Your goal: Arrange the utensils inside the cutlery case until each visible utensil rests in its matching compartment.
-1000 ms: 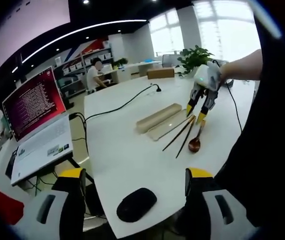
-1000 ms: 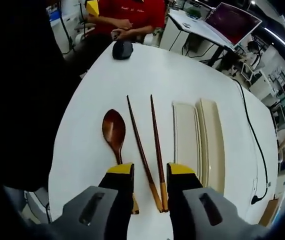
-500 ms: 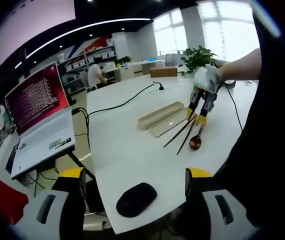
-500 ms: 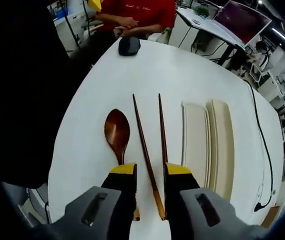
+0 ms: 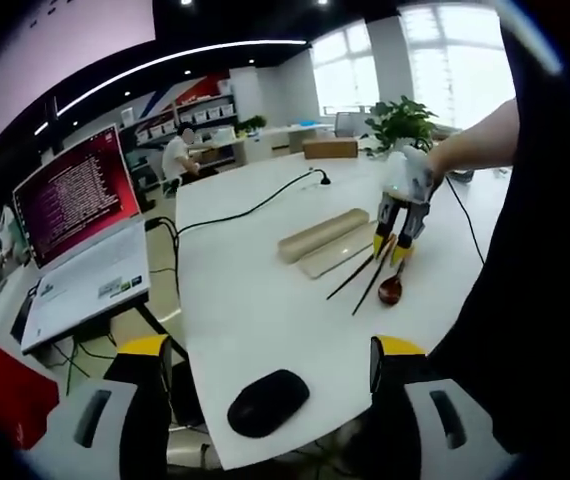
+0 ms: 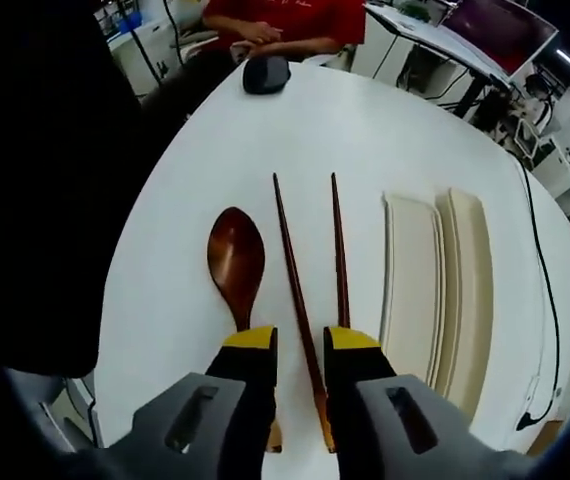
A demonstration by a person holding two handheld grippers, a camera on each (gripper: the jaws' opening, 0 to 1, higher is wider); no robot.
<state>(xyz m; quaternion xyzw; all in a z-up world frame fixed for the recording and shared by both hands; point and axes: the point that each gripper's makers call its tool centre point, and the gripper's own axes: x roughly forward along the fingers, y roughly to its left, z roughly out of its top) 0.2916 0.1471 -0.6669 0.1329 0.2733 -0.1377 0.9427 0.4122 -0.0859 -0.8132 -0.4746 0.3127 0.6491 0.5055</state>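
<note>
The right tongs have narrowed around the left chopstick, jaws nearly pinching it (contact unclear). The right chopstick lies beside it, the spoon to the left, the cutlery case to the right near the bench edge. The left tongs hang spread, holding nothing, over the bench's near edge by a mouse.

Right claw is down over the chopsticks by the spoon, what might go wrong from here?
The right claw straddles one chopstick; the second chopstick lies beside its right tip, so closing may nudge it aside. The spoon handle runs under the left tip and could get knocked away from the cutlery case.
</note>
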